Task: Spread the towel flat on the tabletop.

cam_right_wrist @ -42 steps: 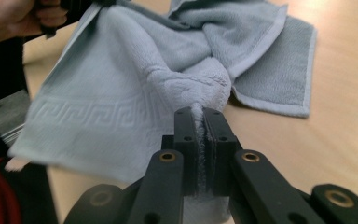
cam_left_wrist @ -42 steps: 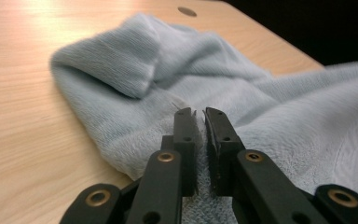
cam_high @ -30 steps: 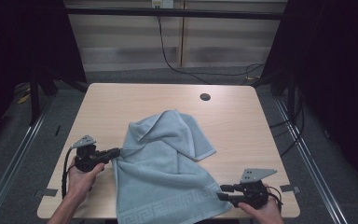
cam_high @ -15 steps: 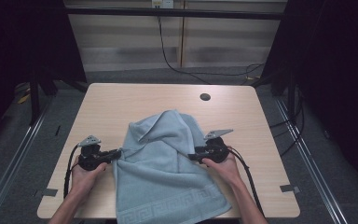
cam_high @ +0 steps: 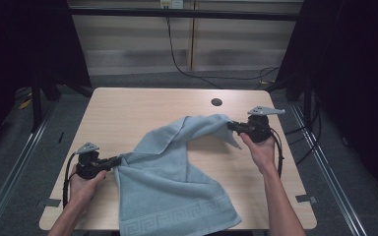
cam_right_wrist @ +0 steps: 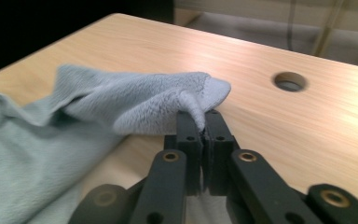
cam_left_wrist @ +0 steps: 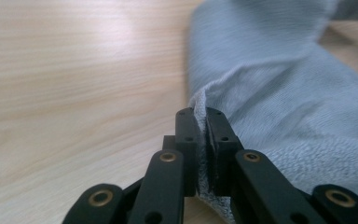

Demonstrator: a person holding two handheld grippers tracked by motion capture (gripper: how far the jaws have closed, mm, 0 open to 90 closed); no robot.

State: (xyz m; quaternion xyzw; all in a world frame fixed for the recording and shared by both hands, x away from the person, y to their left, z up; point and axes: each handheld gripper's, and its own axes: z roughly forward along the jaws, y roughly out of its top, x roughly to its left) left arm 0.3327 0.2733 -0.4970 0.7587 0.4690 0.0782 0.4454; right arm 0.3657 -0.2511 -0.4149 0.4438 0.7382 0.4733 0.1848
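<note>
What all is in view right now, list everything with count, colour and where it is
towel: one, light blue, spread over the table's near middle, near edge hanging off the front
table: one, light wood, centre
cable hole: one, dark, far right part of the tabletop
wall cable: one, black, behind the table
left gripper: one, black, near left, shut on the towel's edge
right gripper: one, black, right, shut on a towel corner

The towel [cam_high: 172, 191] lies on the counter [cam_high: 128, 113], spread from the middle to the near edge, which its near end overhangs. The left gripper [cam_high: 114, 160] sits at the towel's left edge, near-left on the counter. The right gripper [cam_high: 232, 127] is far-right, at the towel's far corner. A hole [cam_high: 216, 102] lies beyond, near the far edge.
</note>
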